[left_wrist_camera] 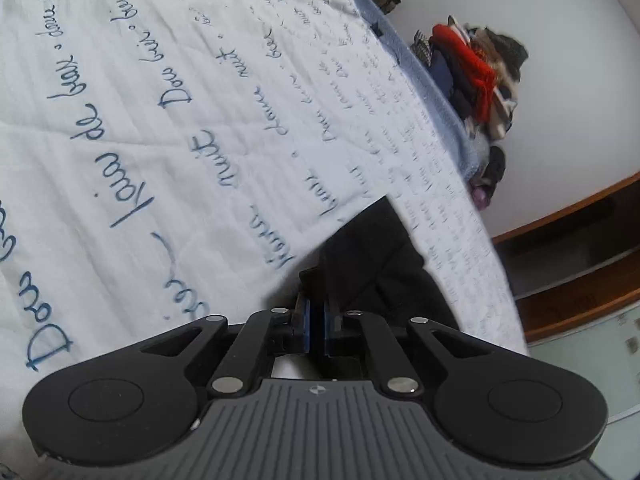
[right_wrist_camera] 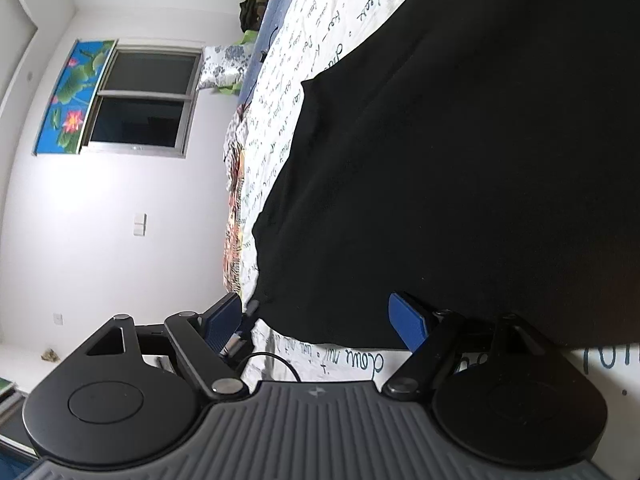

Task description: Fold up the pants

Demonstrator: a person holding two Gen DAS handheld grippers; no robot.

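- Nearest your left lens is the left gripper (left_wrist_camera: pixel 316 324) itself, its blue pads (left_wrist_camera: pixel 307 326) pressed almost together with a bit of black cloth pinched between them. The jaws are closed on an edge of the pants (left_wrist_camera: pixel 372 264).
- From that pinch the black fabric runs forward and to the right, a narrow strip lying over the bedsheet (left_wrist_camera: pixel 160 120) printed with blue handwriting. Holding a corner like this lets you carry the layer across for a fold, so I judge the left side to be mid-carry or about to lift.
- Your right gripper (right_wrist_camera: pixel 320 320) has its jaws wide apart, one blue pad on each side of the near hem of the pants (right_wrist_camera: pixel 460 160). Neither pad clearly presses cloth, so it holds nothing.
- In the right wrist view the pants cover most of the sheet ahead as one broad, flat, dark mass, reaching toward the far end of the bed. Which end is waist and which is leg I cannot tell; the black swallows the seams.
- The open right jaws straddle the hem, which suits a second grasp to match your left.
- A thin dark cable (right_wrist_camera: pixel 276 364) lies on the sheet just below the hem; keep it out of the pinch.
- The pile of clothes (left_wrist_camera: pixel 476 76) beyond the bed's far edge is well apart from your work.
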